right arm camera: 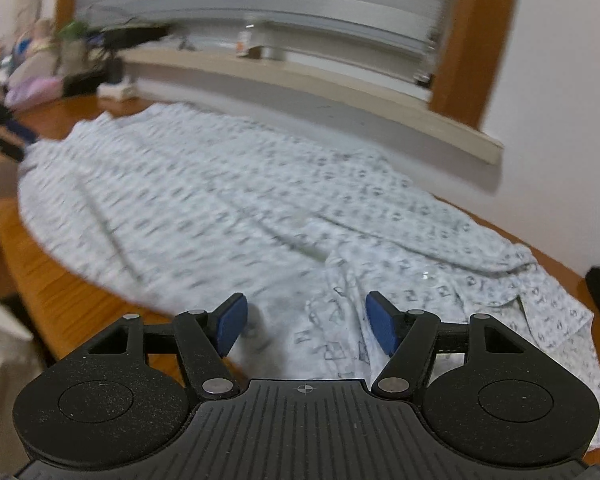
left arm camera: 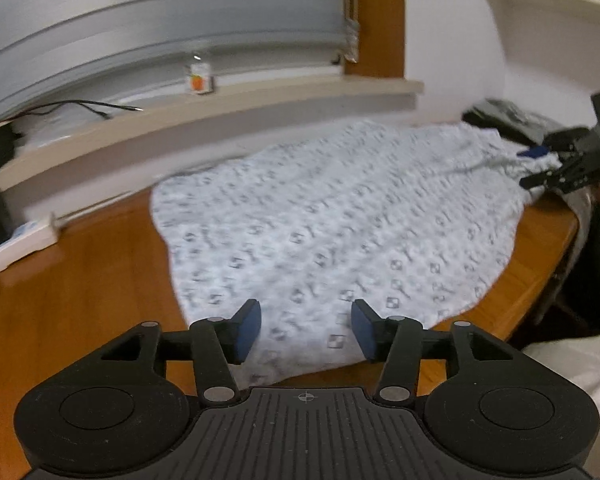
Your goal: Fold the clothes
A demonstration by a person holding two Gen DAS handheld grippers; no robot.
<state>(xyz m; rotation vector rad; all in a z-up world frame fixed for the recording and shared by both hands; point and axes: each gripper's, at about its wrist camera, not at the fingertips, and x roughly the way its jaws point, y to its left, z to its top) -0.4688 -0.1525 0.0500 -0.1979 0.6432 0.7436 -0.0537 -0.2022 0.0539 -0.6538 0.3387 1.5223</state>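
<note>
On the wooden table (left arm camera: 80, 280), a thin printed garment (left arm camera: 340, 220) lies spread, limp.
Left gripper (left arm camera: 306, 330) and right gripper (right arm camera: 306, 326) hover parted, empty; pinch its crumpled collar end (right arm camera: 520, 292).

Both views are evenly lit by soft, diffuse indoor light; no hard shadows or glare are seen. Heavy motion blur is seen across the patterned garment (left arm camera: 340, 208), the window blind (left arm camera: 160, 32) and the sill (right arm camera: 300, 76), worse in the right wrist view. The gripper bodies are rendered sharp in both. Strong fisheye bending is seen at the edges: the sill and desk (left arm camera: 80, 280) edge are curved, and the corners are vignetted dark. Small items on the sill are left unreadable.
</note>
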